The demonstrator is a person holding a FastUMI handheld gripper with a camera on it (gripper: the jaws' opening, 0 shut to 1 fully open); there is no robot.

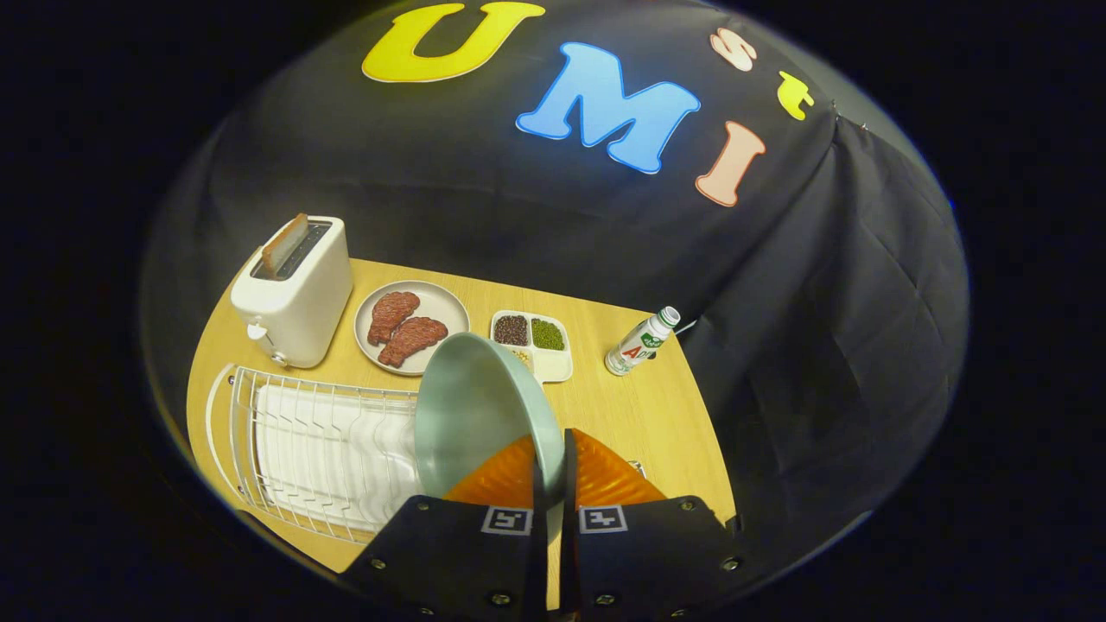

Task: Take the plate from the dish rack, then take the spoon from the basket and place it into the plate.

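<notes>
A pale green plate (471,410) stands on edge, lifted above the wooden table (639,415). My gripper (553,471) is shut on its rim, one orange finger (505,479) on the plate's inner face and the other on its outer side. To the left of the fingers the white wire dish rack (320,449) stands on the table, with the plate just past its right end.
A white toaster (294,289) with a slice of bread stands behind the rack. A grey plate with two pieces of meat (410,326), a white divided tray of beans (531,341) and a small bottle (641,341) lie further back.
</notes>
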